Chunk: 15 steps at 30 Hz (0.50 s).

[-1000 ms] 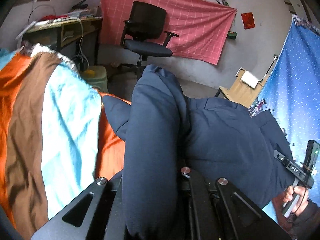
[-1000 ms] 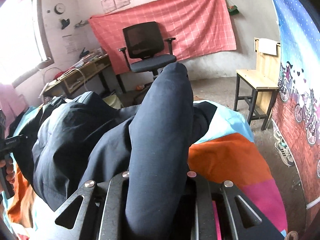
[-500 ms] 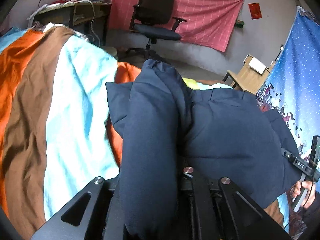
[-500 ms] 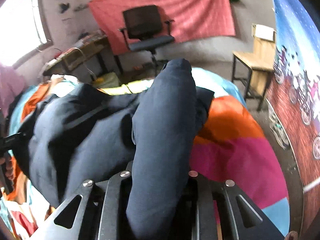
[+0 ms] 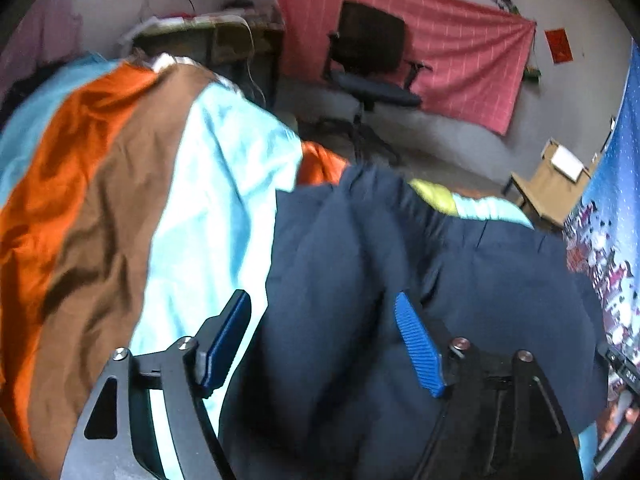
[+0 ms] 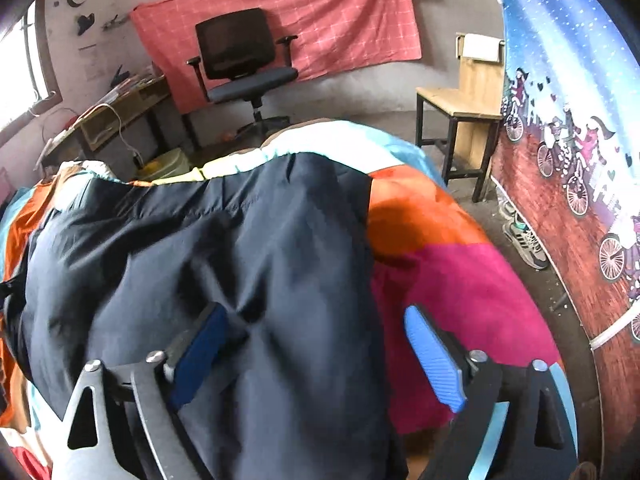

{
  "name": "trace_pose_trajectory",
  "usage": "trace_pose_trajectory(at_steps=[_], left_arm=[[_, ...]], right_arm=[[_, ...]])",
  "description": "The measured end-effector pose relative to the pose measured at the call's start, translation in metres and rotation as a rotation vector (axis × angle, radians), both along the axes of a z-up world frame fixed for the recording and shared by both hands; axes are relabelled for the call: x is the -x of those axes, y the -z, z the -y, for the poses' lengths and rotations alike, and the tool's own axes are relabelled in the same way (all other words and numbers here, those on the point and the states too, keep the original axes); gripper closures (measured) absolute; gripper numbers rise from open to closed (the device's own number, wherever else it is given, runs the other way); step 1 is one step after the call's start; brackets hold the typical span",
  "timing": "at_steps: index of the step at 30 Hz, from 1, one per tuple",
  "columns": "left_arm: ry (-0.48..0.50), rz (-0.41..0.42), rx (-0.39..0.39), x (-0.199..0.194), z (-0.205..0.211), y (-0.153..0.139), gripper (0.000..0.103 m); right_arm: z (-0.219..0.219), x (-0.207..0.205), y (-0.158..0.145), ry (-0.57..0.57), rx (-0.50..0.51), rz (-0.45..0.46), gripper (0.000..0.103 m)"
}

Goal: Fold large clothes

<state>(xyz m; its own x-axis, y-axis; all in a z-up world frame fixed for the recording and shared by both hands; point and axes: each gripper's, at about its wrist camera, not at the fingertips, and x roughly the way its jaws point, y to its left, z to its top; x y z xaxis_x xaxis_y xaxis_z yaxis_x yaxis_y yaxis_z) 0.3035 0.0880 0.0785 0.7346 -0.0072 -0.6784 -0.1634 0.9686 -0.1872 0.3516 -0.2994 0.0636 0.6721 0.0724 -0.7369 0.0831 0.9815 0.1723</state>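
Note:
A large dark navy jacket lies folded over on a bed with a striped cover. My left gripper is open, its blue pads wide apart, and the jacket's left fold lies loose between them. My right gripper is open too, with blue pads either side of the jacket's right fold, which rests on the cover. Neither gripper pinches the cloth.
A black office chair stands before a red wall cloth. A wooden chair stands right of the bed, beside a blue printed hanging. A cluttered desk is at the far left. A shoe lies on the floor.
Both grippers have opened and let go of the jacket folds they were holding up. The jacket has dropped flat onto the bed.

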Motion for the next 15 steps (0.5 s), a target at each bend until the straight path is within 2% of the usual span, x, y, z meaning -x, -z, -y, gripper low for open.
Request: trace_pose_trajectory(at_steps=[5, 7, 9, 12, 15], left_arm=[[-0.011, 0.131, -0.043, 0.032, 0.014, -0.022, 0.027], [0.007, 0.193, -0.068, 0.05, 0.027, -0.031, 0.013], [0.035, 0.242, -0.086, 0.064, 0.042, -0.039, 0.006], [0.093, 0.267, -0.094, 0.08, 0.062, -0.044, 0.005], [0.124, 0.254, -0.112, 0.094, 0.082, -0.044, 0.002]], right_arm=[[-0.01, 0.019, -0.017, 0.009, 0.024, 0.075, 0.004], [-0.018, 0.035, -0.029, 0.014, 0.034, 0.142, 0.0], [-0.026, 0.049, -0.039, 0.014, 0.052, 0.197, 0.0], [-0.036, 0.067, -0.048, 0.002, 0.065, 0.242, 0.0], [-0.046, 0.085, -0.055, 0.006, 0.066, 0.263, 0.0]])
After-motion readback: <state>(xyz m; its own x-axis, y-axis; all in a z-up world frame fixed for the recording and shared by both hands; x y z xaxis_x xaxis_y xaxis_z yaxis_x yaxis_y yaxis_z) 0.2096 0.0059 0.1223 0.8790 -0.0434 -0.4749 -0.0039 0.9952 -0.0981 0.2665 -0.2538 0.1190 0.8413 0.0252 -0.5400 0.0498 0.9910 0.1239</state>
